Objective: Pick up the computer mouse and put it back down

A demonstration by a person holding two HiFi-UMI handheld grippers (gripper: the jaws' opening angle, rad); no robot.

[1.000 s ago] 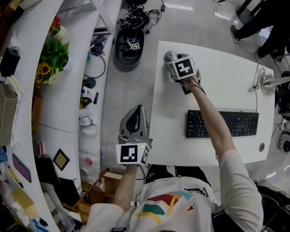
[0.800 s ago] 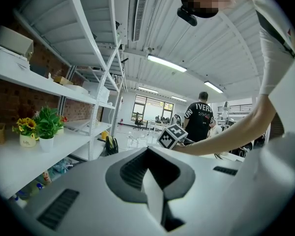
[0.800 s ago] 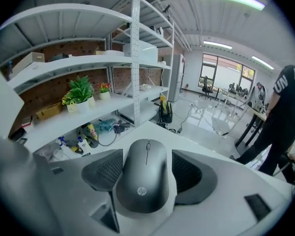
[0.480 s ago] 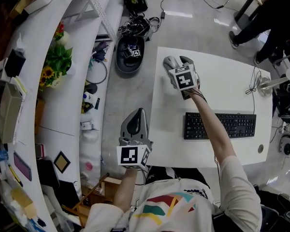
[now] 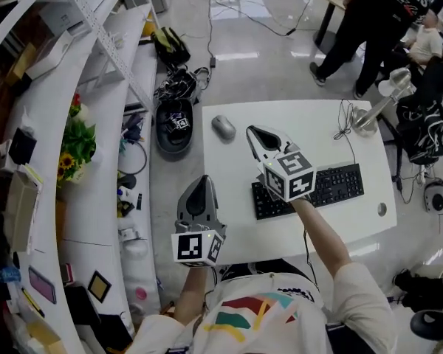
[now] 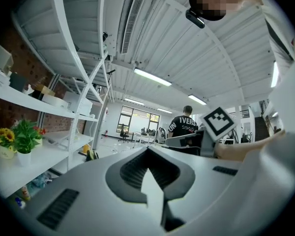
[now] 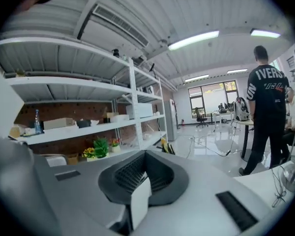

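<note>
The computer mouse (image 5: 223, 127) rests on the white table (image 5: 229, 223), beyond the keyboard's (image 5: 332, 183) left end and toward the table's far left corner. No gripper touches it.

The right gripper (image 5: 254, 133) hangs over the keyboard's left end with its jaws pressed together and nothing between them. It points away from the person, and the mouse lies just past its tips and a little to the left, lower down on the table. The mouse's long axis runs diagonally away from the keyboard, roughly in line with the way this gripper points, so a fresh grasp would likely mean dropping forward and down with the jaws spread across the mouse's narrow sides.

The left gripper (image 5: 198, 184) is also closed and empty. It hovers off the table's left edge, on the near side of the keyboard, and stands clearly farther from the mouse than the right gripper does.

The only readable writing is "IVERS" on the back of a standing person's black shirt (image 7: 266, 90) (the word is probably longer). No brand shows on the mouse or keyboard.
</note>
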